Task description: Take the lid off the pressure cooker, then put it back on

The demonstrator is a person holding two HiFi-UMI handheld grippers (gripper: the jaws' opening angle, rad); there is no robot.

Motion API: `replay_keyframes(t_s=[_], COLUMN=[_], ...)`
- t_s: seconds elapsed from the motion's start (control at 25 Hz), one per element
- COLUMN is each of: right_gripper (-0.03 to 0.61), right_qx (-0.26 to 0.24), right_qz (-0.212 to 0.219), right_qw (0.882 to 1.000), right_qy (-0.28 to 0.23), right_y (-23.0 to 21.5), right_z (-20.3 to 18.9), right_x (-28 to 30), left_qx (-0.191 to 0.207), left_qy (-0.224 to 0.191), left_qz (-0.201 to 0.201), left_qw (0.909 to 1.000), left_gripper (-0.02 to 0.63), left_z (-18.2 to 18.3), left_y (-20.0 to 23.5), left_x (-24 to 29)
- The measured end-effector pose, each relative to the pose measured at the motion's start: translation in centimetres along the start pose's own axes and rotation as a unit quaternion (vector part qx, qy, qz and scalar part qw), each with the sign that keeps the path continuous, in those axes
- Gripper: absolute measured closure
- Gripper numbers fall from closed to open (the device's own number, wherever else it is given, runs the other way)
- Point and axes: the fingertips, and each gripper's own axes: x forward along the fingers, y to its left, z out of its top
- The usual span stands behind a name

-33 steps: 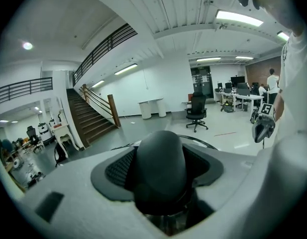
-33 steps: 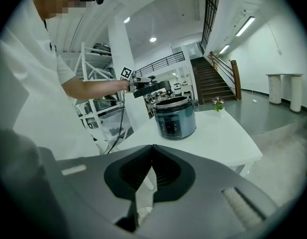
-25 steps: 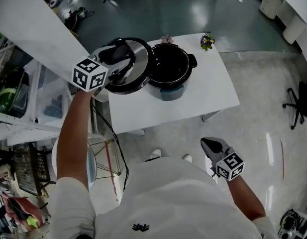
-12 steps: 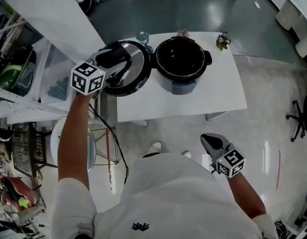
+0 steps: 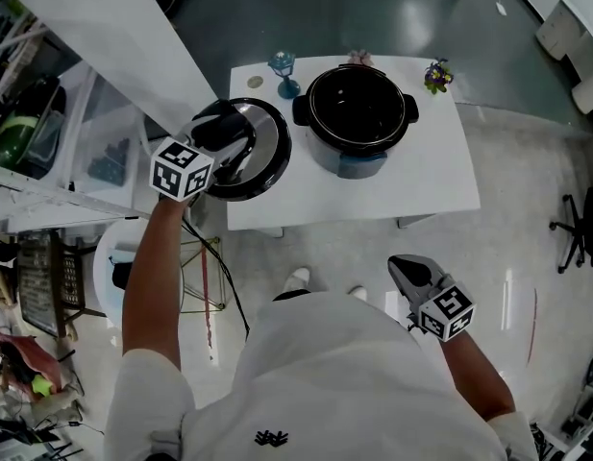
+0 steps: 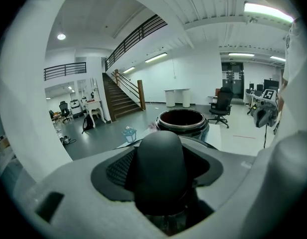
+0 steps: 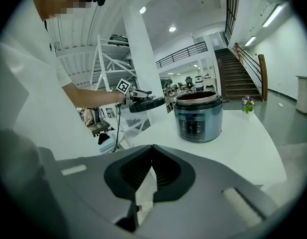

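Left gripper view: left gripper (image 5: 229, 131) was clamped on the handle of the lid (image 5: 268, 154), open pressure cooker (image 6: 182, 121) just ahead. Right gripper (image 5: 407, 277) was shut, empty, well short of the table (image 5: 421, 182).

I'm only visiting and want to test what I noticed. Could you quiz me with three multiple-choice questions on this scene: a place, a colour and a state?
1. Where is the lid?
A. On the cooker
B. Left of the cooker, held by the left tool
C. On the floor

2. What colour is the table?
A. White
B. Red
C. Black

3. The cooker is:
A. Open
B. Lidded
C. Tipped over

Answers:
1. B, the left tool is clamped on the lid's handle beside the cooker.
2. A, its bare top is white.
3. A, its dark inside shows from above.
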Motion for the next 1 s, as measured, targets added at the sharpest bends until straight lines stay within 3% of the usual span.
replay_keyframes(t_s=[0.36, 1.0], right_gripper=[0.565, 0.565], right_qx=[0.006, 0.026], right_qz=[-0.011, -0.05], right_qw=[1.0, 0.998], right_qy=[0.017, 0.042], right_y=[0.6, 1.3], right_z=[-0.6, -1.9], right_x=[0.2, -0.6], left_qx=[-0.02, -0.01], left_qy=[0.015, 0.045], left_qz=[0.008, 0.009], left_qw=[0.9997, 0.9989], left_gripper=[0.314, 0.314], left_z=[-5.5, -12.1], left_y=[-0.8, -3.4], left_x=[3.0, 8.7])
